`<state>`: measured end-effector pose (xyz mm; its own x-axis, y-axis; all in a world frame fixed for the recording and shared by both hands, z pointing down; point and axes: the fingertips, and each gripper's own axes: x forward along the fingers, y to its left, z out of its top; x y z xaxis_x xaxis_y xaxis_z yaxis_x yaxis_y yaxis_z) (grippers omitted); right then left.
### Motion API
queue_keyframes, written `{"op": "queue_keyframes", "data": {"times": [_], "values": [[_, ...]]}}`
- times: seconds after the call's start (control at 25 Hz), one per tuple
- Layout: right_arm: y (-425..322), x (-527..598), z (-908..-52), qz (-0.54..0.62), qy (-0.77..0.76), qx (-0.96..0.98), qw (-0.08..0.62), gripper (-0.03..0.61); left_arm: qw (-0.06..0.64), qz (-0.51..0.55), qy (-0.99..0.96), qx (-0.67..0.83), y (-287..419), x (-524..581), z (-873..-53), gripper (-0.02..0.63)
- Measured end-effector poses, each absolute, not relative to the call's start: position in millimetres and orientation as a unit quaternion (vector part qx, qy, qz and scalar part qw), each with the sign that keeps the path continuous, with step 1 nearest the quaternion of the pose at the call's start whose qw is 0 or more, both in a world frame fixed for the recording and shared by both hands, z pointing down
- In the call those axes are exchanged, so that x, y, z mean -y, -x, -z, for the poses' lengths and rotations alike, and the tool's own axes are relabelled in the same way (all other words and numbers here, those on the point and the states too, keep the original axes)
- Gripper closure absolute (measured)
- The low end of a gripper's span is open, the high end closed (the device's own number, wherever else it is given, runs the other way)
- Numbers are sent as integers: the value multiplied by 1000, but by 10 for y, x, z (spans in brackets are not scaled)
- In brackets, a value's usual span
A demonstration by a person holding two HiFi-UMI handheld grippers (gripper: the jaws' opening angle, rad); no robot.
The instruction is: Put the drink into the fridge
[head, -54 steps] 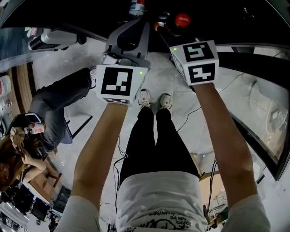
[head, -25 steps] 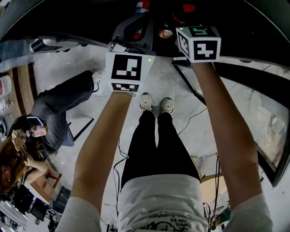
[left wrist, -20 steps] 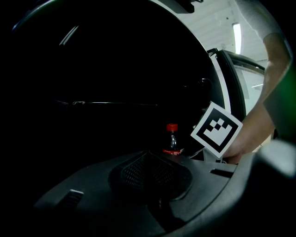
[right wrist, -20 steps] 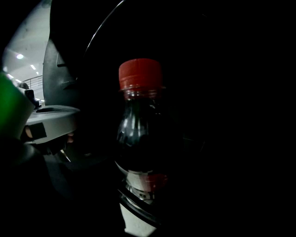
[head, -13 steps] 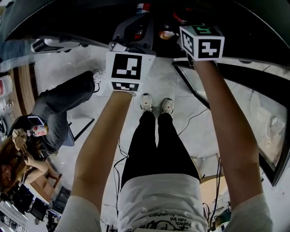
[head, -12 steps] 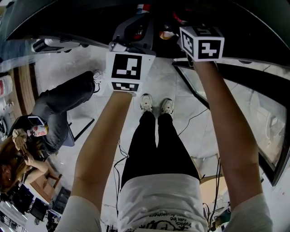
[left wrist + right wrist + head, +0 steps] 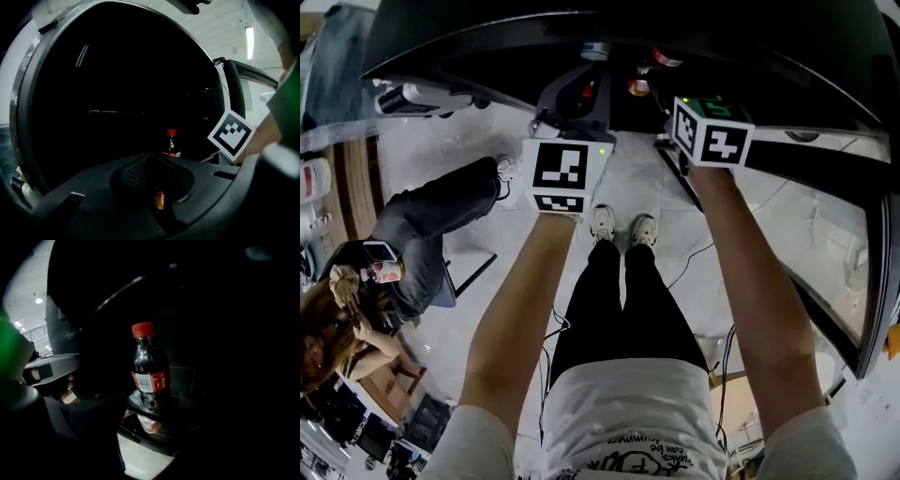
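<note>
Upright bottle (image 7: 149,366) on fridge shelf (image 7: 185,423) — dark space around, door (image 7: 811,220) at right

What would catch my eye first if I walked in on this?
The bottle: dark cola under a red cap, standing upright on a shelf in the black fridge, dead centre of the right gripper view. In the head view, a seated person in dark trousers fills the left edge, and white shoes stand on the pale floor just short of the fridge.
</note>
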<state>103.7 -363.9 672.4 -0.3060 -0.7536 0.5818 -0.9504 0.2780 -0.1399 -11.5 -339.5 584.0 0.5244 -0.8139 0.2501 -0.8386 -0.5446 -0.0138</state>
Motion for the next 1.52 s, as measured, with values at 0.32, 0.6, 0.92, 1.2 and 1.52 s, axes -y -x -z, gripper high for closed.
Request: {"op": "queue_keyframes", "data": {"times": [0.32, 0.6, 0.92, 1.2, 1.52], "values": [[-918, 3179, -6411, -216, -538, 792, 190, 403, 54, -104, -875, 470, 175, 3134, -5571, 592], [-795, 2821, -5819, -139, -500, 832, 197, 491, 52, -91, -882, 460, 251, 2796, -5216, 592], [-627, 2383, -5107, -87, -470, 857, 191, 536, 46, -85, -894, 437, 252, 2347, -4693, 594], [-527, 2079, -4522, -64, -457, 869, 177, 537, 65, -63, -895, 436, 309, 2084, -4258, 594], [-497, 1855, -3906, -50, -447, 879, 158, 545, 48, -64, -901, 427, 296, 1808, -3746, 592]]}}
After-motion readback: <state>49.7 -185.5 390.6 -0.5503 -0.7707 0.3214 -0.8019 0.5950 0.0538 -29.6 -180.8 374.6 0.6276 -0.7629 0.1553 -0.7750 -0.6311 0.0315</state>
